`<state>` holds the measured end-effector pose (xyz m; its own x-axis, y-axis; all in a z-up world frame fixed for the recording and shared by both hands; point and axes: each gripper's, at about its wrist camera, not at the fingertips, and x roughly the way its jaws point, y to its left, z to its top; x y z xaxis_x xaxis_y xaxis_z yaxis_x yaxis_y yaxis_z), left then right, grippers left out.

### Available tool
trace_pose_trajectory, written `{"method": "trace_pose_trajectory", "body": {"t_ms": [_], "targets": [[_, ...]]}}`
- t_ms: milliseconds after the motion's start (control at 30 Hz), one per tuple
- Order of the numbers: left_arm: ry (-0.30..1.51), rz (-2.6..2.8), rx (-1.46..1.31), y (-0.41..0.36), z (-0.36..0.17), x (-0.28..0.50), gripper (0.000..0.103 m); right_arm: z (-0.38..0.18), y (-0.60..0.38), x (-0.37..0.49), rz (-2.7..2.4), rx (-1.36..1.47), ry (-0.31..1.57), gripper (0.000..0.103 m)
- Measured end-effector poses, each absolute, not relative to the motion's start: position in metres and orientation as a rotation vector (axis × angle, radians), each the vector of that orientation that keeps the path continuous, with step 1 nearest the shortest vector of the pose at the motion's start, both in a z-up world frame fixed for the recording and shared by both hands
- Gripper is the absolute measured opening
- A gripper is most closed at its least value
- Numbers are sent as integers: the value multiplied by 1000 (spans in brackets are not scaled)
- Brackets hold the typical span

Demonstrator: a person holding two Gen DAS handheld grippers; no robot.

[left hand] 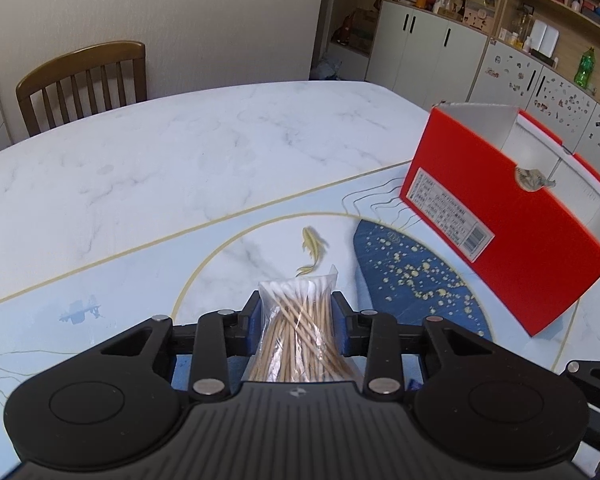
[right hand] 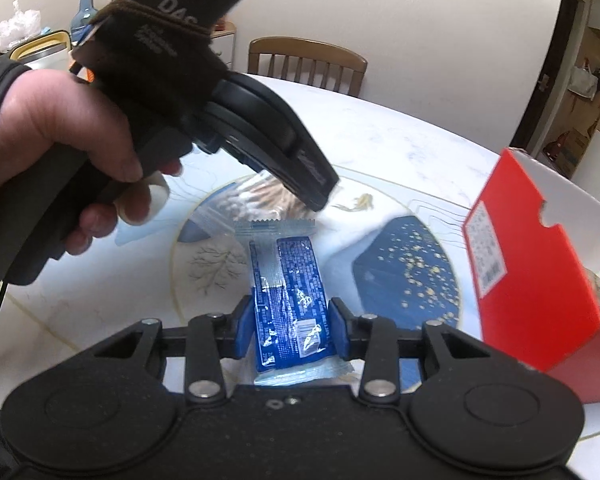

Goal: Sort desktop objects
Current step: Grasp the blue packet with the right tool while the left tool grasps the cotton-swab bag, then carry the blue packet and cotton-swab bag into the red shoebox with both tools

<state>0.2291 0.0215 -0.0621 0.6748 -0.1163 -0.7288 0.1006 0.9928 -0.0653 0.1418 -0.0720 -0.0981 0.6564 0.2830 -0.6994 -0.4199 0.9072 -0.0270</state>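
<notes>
Cotton swabs in a clear plastic bag (left hand: 296, 328) sit clamped between the blue pads of the left gripper (left hand: 296, 300), whose jaws press the bag from both sides. The white tips point forward, away from the camera, and the wooden sticks fan back toward the gripper body. The bag looks lifted above the table, though contact with the surface cannot be told.

A blue snack packet (right hand: 290, 300) with clear crimped ends lies lengthwise between the jaws of the right gripper (right hand: 290, 320). The blue pads stand close at each side of the packet; whether they squeeze it cannot be told. The packet seems to rest on the table mat (left hand: 412, 276), which is printed with a gold ring, a dark blue patch flecked with gold and a small golden fish (left hand: 312, 248).

Ahead and to the right of both pairs of jaws stands an open red cardboard box (left hand: 512, 216), tilted, with a white lining and a printed label on its side. In the right wrist view a hand (right hand: 60, 136) grips the left gripper's handle, up and to the left of the jaws. The mat lies on a white marble-patterned table (left hand: 180, 152), with a wooden chair (left hand: 84, 80) at its far edge.
</notes>
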Motion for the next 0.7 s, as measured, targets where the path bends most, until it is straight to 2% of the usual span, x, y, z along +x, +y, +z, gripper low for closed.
{"method": "trace_pose_trajectory", "body": {"t_ms": [700], "targets": [[784,-206,-56,-14,-3,196,33,-54,-153,137,366,-107,744,38]]}}
